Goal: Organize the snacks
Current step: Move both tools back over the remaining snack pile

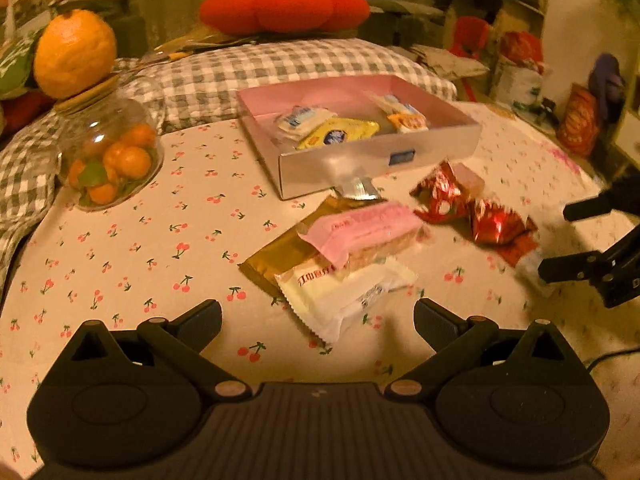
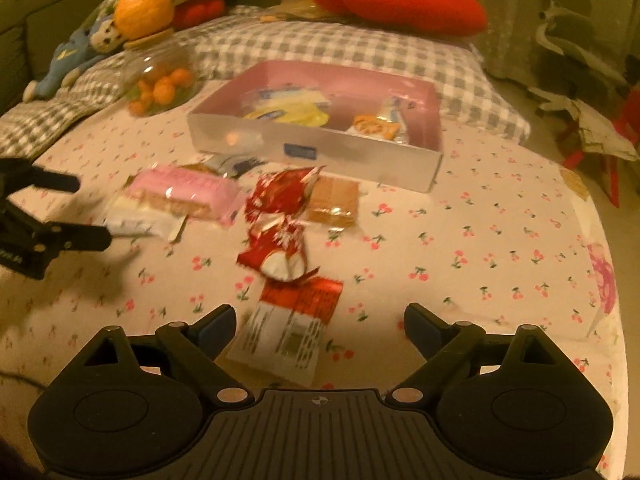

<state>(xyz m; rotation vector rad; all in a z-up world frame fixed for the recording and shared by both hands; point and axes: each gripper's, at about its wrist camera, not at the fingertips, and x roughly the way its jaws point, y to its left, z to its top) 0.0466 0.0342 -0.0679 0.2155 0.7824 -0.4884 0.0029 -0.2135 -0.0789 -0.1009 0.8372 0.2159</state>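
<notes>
The left gripper (image 1: 318, 320) is showing a matte black body with a ribbed centre plate; round housings are flanking it; copper-coloured pivot pins are glinting on angled link arms; the right gripper (image 2: 318, 326) is looking alike, bearing a small crosshair mark and bluish pads (image 2: 418, 322).

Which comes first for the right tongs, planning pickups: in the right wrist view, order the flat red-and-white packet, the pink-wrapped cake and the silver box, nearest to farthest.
1. Flat red-and-white packet, just ahead of the right tongs.
2. Pink-wrapped cake, farther, left.
3. Silver box, farthest, behind the loose snacks.
</notes>
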